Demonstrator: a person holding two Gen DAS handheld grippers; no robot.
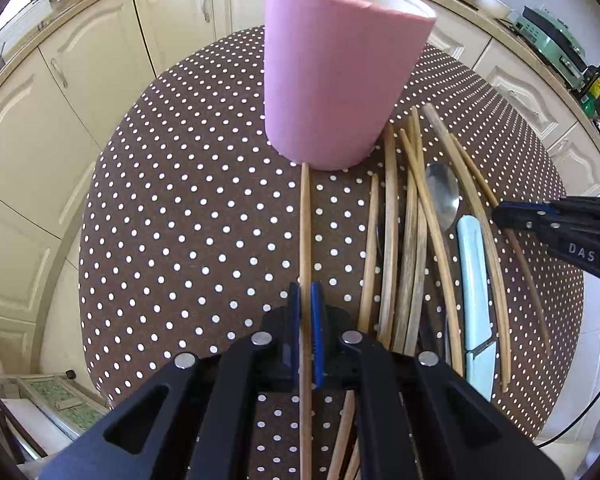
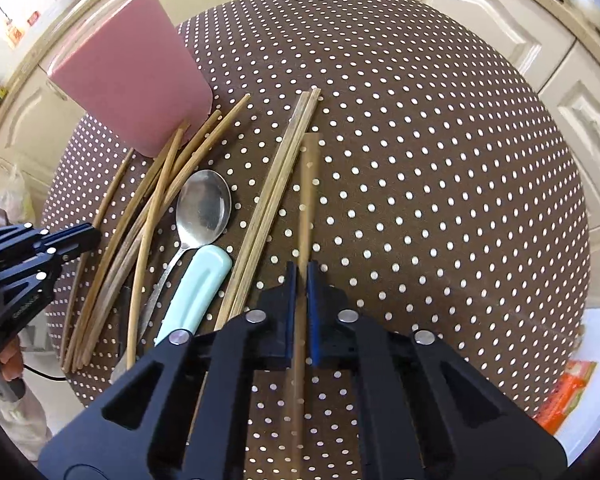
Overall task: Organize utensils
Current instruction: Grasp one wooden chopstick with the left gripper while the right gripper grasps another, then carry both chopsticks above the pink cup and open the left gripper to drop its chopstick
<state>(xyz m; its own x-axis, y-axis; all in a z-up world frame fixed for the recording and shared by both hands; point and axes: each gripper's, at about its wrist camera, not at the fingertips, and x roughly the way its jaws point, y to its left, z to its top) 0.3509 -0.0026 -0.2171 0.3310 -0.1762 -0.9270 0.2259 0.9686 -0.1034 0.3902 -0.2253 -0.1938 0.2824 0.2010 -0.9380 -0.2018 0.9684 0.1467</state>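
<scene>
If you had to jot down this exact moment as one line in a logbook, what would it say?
left gripper: shut on chopstick | right gripper: shut on another chopstick | pink cup: upright, nothing visibly in it | spoon, remaining chopsticks: on table

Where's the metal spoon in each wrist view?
Left wrist: the metal spoon lies right of centre, bowl toward the tall pink holder.
Right wrist: spoon lies left of centre.
Shared landmark: the pale blue handle beside it.

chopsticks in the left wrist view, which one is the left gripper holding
The lone chopstick lying apart, left of the pile, its far tip at the pink cup. The left gripper is shut on it; the others lie loose by the spoon.
</scene>
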